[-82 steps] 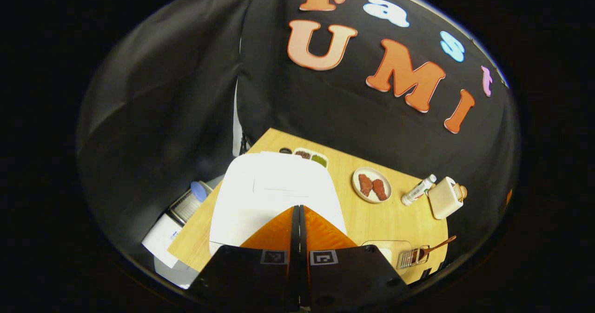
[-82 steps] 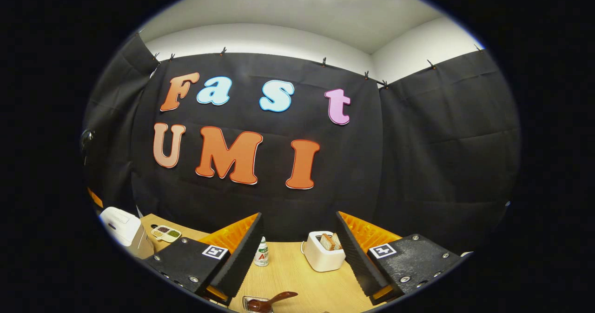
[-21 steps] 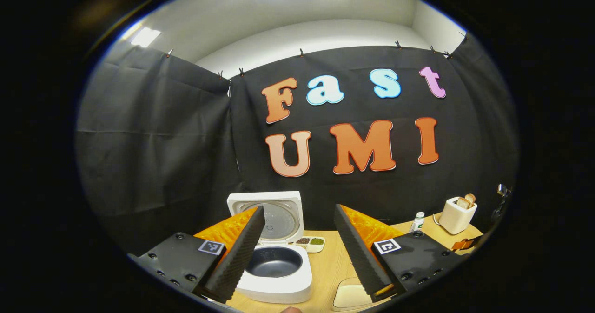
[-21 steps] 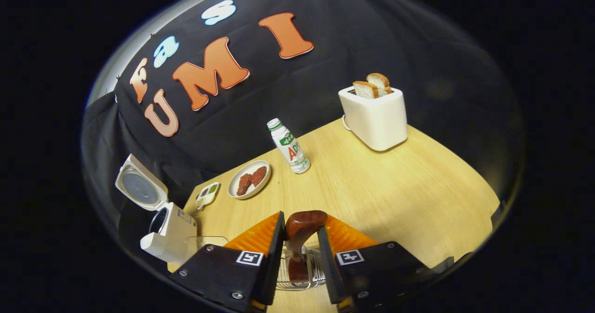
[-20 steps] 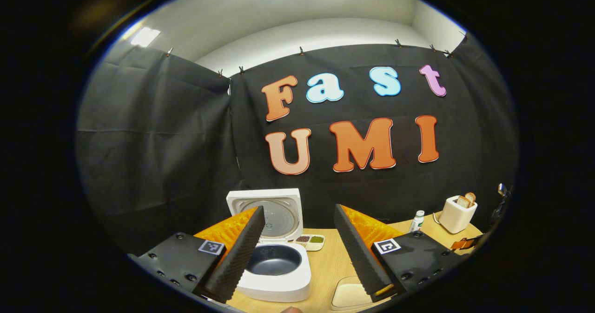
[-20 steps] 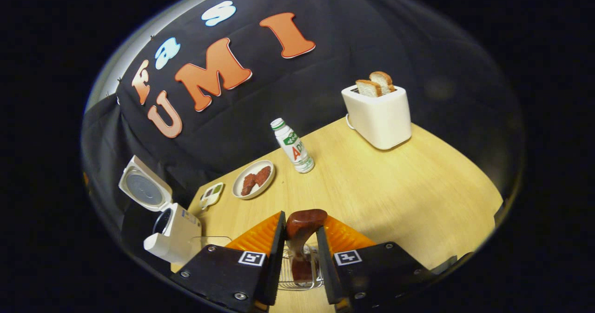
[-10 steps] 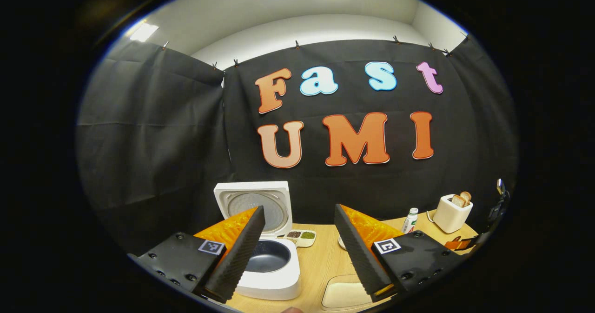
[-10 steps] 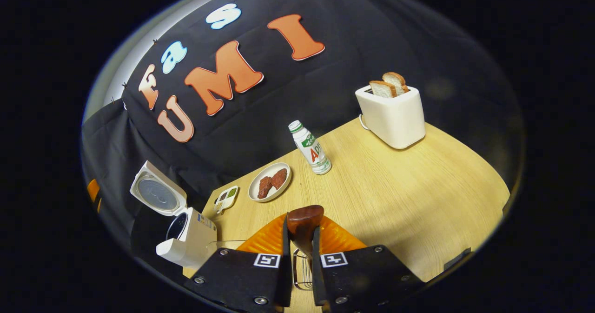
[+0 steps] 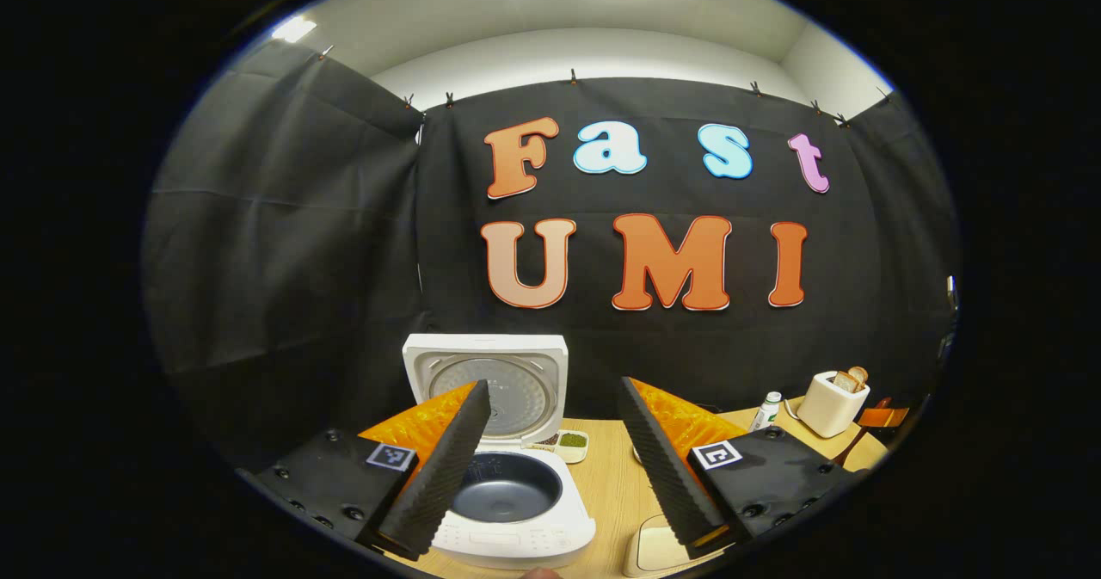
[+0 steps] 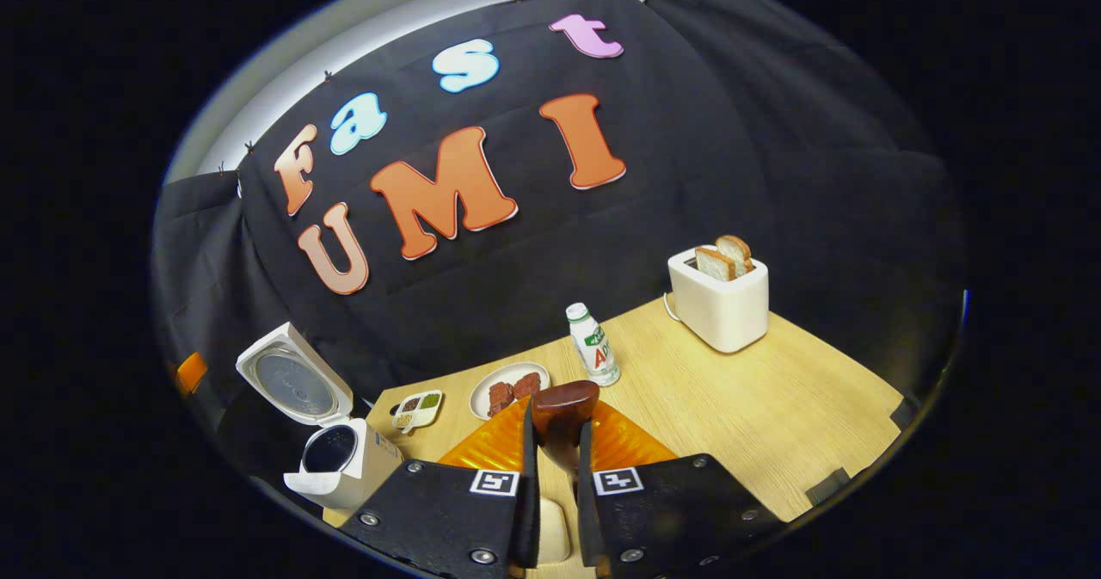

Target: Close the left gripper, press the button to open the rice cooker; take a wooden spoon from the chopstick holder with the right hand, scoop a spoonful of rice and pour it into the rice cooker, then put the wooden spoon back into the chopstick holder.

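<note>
In the left gripper view, my left gripper [image 9: 553,385] is held open above the table, with nothing between its fingers. Just beyond it sits the white rice cooker [image 9: 516,519], its lid [image 9: 486,381] standing up and its dark inner pot [image 9: 506,486] bare. A cream rice container [image 9: 651,553] lies low to its right. In the right gripper view, my right gripper [image 10: 555,420] is shut on the dark wooden spoon [image 10: 563,405], whose rounded end sticks out past the fingertips. That view has the open rice cooker [image 10: 340,463] at lower left. Part of the rice container [image 10: 550,523] peeks out under the fingers.
On the wooden table [image 10: 774,398] stand a white toaster [image 10: 721,304] with bread slices, a small bottle [image 10: 593,347], a plate of brown meat pieces [image 10: 509,390] and a small sectioned dish [image 10: 417,409]. Black cloth walls close the back and sides.
My right gripper has closed on the spoon and lifted it up out of the wire holder. The left gripper opened after pressing the lid, and the cooker now stands open.
</note>
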`<state>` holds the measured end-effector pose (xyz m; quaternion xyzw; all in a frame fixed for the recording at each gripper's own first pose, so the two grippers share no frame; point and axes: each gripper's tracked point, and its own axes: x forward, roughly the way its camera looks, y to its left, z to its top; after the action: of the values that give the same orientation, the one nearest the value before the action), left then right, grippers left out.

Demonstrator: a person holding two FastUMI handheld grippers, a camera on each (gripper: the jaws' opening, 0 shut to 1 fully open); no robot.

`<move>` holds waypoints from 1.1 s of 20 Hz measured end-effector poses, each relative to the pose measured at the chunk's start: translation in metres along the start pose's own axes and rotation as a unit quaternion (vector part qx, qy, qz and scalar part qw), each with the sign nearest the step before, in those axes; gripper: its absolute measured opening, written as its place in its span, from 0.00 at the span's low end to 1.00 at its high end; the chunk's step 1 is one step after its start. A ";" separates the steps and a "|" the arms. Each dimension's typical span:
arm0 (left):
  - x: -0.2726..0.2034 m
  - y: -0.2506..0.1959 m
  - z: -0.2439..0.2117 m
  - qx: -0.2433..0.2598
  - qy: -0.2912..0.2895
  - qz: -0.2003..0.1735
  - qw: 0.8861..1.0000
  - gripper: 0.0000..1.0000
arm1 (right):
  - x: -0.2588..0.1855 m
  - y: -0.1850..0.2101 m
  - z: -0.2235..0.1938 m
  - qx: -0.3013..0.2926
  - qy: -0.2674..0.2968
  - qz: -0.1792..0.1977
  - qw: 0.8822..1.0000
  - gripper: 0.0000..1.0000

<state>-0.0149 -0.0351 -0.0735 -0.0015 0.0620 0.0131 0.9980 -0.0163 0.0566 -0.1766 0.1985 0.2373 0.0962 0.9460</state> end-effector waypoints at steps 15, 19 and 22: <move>-0.026 0.092 -0.012 0.004 0.001 0.076 0.997 1.00 | 0.014 0.107 -0.076 -0.109 0.061 0.074 0.989 0.17; -0.033 0.104 -0.017 0.008 0.007 0.094 0.996 0.98 | 0.022 0.110 -0.108 -0.160 0.084 0.072 0.981 0.18; -0.038 0.106 -0.019 0.011 0.013 0.102 0.995 1.00 | 0.028 0.110 -0.130 -0.190 0.092 0.063 0.975 0.18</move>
<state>-0.0577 0.0699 -0.0881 0.0152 0.0745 0.1145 0.9905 -0.0645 0.2065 -0.2470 0.0199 0.2875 0.2168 0.9327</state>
